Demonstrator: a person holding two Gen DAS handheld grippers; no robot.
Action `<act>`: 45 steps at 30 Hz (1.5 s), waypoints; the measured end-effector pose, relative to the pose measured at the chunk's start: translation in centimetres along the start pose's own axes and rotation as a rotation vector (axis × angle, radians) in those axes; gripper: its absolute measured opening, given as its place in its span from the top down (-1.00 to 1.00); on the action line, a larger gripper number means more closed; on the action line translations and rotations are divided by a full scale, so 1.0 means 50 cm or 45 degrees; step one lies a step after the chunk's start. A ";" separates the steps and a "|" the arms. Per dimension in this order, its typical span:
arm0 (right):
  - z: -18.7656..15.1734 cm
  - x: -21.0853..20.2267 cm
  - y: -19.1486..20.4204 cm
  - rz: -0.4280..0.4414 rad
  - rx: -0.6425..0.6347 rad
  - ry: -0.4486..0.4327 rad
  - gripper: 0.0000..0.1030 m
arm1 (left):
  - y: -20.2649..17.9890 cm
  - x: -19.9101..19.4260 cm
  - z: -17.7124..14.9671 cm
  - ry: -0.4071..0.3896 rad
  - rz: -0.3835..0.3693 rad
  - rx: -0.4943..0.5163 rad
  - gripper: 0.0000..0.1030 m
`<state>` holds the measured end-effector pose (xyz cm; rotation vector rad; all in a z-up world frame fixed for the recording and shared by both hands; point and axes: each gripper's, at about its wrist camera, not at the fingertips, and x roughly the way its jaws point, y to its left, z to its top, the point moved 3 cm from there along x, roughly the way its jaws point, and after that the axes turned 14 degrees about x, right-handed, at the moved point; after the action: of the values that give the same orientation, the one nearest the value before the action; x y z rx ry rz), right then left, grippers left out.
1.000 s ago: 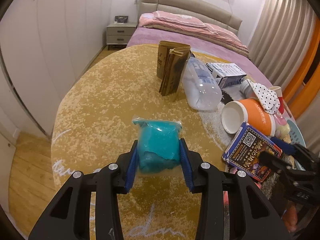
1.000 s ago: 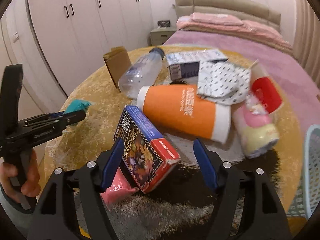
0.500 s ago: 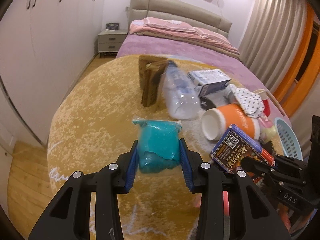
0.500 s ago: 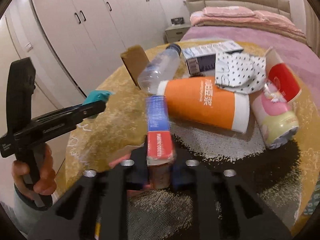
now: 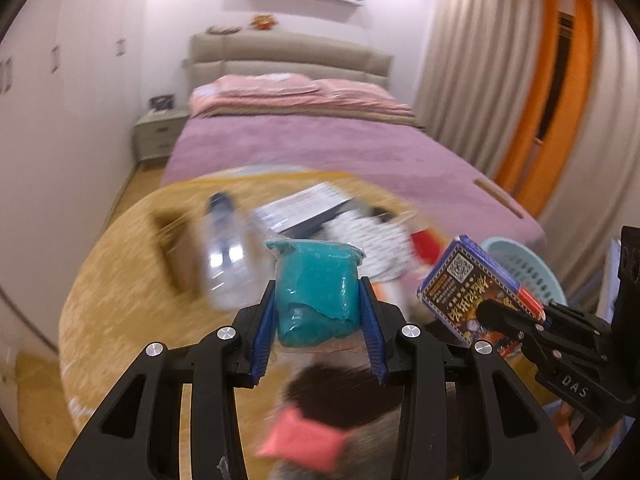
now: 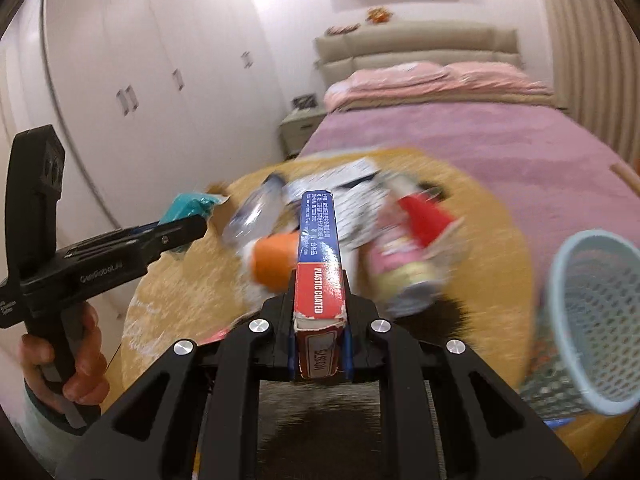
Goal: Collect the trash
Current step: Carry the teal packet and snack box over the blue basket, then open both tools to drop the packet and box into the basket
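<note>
My left gripper (image 5: 318, 312) is shut on a teal plastic packet (image 5: 316, 292) and holds it above the round yellow table (image 5: 120, 280); the packet also shows in the right wrist view (image 6: 188, 208). My right gripper (image 6: 320, 332) is shut on a blue and red card box (image 6: 319, 264), lifted off the table; the box also shows in the left wrist view (image 5: 476, 292). A pale blue mesh basket (image 6: 596, 320) stands at the table's right side, below and right of the box.
Blurred trash lies on the table: a clear bottle (image 5: 224, 264), a brown paper bag (image 5: 172, 236), an orange cup (image 6: 272, 260), a red and pink can (image 6: 408, 264), a white box (image 5: 308, 208), a pink packet (image 5: 304, 436). A bed (image 5: 320, 144) stands behind.
My right gripper closed on the card box and lifted it. Both grippers have risen and swung right toward the basket. The left keeps its hold on the teal packet.
</note>
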<state>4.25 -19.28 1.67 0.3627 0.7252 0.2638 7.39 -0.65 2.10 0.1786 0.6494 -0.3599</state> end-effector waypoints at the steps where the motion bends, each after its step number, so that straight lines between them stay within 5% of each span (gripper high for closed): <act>1: 0.008 -0.011 -0.013 -0.020 0.009 -0.026 0.73 | -0.024 0.003 0.017 -0.014 -0.027 0.027 0.27; 10: 0.068 -0.121 -0.194 -0.264 0.171 -0.242 0.73 | -0.221 0.052 0.127 -0.090 -0.286 0.209 0.27; 19: 0.081 -0.166 -0.388 -0.470 0.421 -0.293 0.73 | -0.383 0.183 0.169 0.021 -0.516 0.244 0.27; 27: 0.054 -0.136 -0.515 -0.625 0.616 -0.198 0.73 | -0.503 0.292 0.151 0.100 -0.465 0.316 0.27; 37: 0.033 -0.106 -0.573 -0.686 0.731 -0.111 0.71 | -0.537 0.361 0.121 0.200 -0.473 0.324 0.26; 39: 0.031 -0.105 -0.574 -0.695 0.734 -0.105 0.70 | -0.535 0.359 0.118 0.186 -0.485 0.321 0.21; 40: 0.032 -0.105 -0.577 -0.694 0.738 -0.101 0.70 | -0.535 0.358 0.117 0.181 -0.489 0.318 0.02; 42: 0.031 -0.107 -0.583 -0.698 0.756 -0.099 0.51 | -0.536 0.354 0.120 0.168 -0.490 0.301 -0.30; 45: 0.028 -0.122 -0.585 -0.714 0.774 -0.143 -0.17 | -0.517 0.335 0.122 0.146 -0.512 0.269 -0.39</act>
<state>4.00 -48.26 -5.73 0.7220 0.7576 -0.5176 13.29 -30.69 -4.81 0.2721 0.7610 -0.8117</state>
